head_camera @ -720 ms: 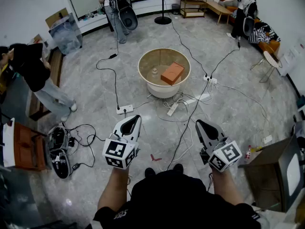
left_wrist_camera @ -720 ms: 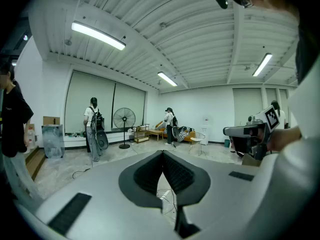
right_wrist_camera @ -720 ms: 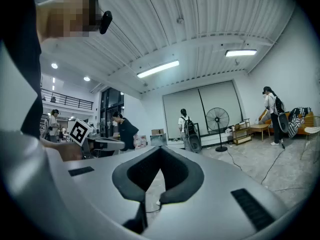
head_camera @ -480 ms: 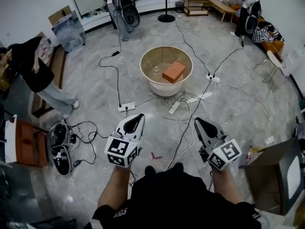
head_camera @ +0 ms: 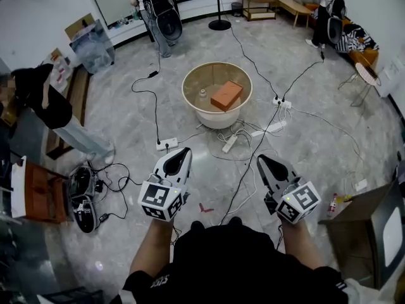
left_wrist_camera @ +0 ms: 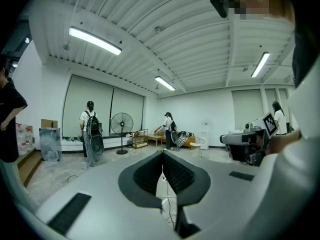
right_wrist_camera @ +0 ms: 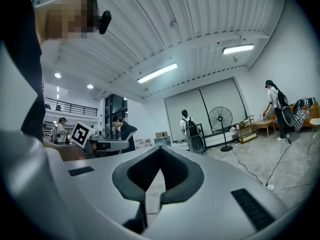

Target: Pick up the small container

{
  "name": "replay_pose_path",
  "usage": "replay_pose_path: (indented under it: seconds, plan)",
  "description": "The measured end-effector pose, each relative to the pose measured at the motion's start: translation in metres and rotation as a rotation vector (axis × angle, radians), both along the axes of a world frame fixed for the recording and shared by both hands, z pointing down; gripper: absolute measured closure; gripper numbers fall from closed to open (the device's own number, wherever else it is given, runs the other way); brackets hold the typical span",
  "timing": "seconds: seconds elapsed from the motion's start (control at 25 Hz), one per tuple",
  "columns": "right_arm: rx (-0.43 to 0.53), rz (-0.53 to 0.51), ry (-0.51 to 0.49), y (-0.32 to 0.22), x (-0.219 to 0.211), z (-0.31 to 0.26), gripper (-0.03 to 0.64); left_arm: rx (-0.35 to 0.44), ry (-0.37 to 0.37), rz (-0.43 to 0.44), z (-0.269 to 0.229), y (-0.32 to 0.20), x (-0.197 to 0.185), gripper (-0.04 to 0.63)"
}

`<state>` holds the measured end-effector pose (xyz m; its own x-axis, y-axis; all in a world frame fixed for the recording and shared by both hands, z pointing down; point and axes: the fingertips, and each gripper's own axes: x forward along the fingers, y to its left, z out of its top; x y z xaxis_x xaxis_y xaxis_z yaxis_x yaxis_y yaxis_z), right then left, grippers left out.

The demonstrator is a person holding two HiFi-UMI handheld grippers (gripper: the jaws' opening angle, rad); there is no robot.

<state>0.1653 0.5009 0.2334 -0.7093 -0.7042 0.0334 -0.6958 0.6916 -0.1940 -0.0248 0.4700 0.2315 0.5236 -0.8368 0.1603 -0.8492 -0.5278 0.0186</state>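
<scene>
The small container, a little clear bottle, stands inside a round beige tub on the floor ahead, beside an orange block. My left gripper and right gripper are held side by side well short of the tub, pointing toward it. In the left gripper view the jaws of the left gripper meet at their tips with nothing between them. The right gripper also shows its jaws closed together and empty. Neither gripper view shows the container.
Black cables and white power strips lie on the marble floor between me and the tub. A black bag lies at left, a cardboard box at right. People stand at the left and far back.
Both grippers stay almost where they were. The person at the left has shifted further toward the frame's edge, and the head view has tilted slightly.
</scene>
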Motion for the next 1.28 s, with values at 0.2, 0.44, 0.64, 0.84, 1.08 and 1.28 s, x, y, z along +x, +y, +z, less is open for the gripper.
replay_pose_path:
  seconds: [0.2,0.44,0.64,0.84,1.08,1.28]
  plan:
    - [-0.006,-0.040,-0.019,0.009,0.030,0.002,0.604,-0.008,0.023,-0.007,0.000,0.001,0.038,0.578]
    - [-0.067,-0.059,-0.038,0.014,0.055,0.019,0.604,-0.059,0.064,-0.013,0.013,0.001,0.063,0.578]
    - [-0.099,-0.067,-0.032,0.008,0.055,0.031,0.603,-0.077,0.026,-0.021,0.024,-0.001,0.062,0.578]
    - [-0.117,-0.071,-0.009,-0.010,0.047,0.037,0.603,-0.099,0.013,-0.008,0.037,-0.023,0.053,0.578]
    - [-0.150,-0.058,0.024,-0.050,0.033,0.045,0.603,-0.120,0.030,0.000,0.051,-0.072,0.035,0.578]
    - [-0.184,-0.067,0.039,-0.104,0.001,0.055,0.603,-0.142,0.027,0.016,0.064,-0.123,0.011,0.578]
